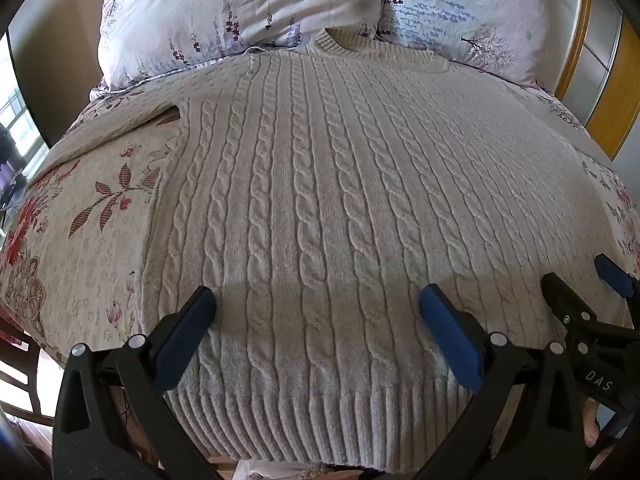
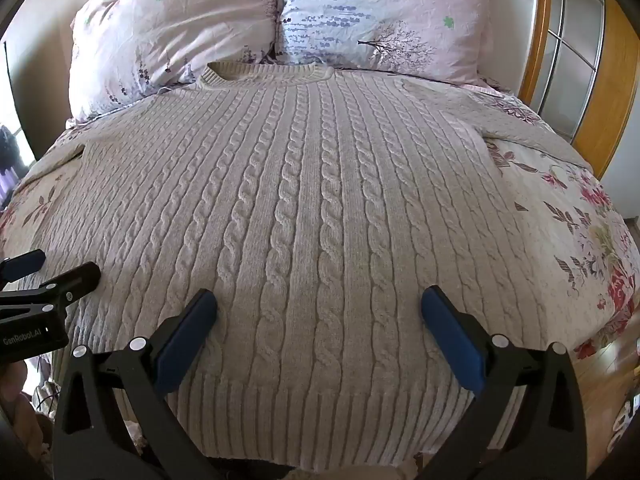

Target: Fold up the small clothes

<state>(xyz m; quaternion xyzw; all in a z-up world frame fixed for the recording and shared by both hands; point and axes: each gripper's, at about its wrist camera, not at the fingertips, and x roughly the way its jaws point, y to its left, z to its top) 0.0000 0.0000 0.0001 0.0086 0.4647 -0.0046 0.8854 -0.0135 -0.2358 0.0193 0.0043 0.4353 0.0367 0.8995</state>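
A cream cable-knit sweater lies flat and face up on the bed, collar toward the pillows, ribbed hem nearest me; it also shows in the right wrist view. Its sleeves spread out to the left and right. My left gripper is open and empty, above the hem's left part. My right gripper is open and empty, above the hem's right part. Each gripper shows at the edge of the other's view: the right one and the left one.
The bed has a floral quilt. Two floral pillows lie behind the collar. A wooden-framed wardrobe door stands at the right. A window is at the left. The bed's front edge is just below the hem.
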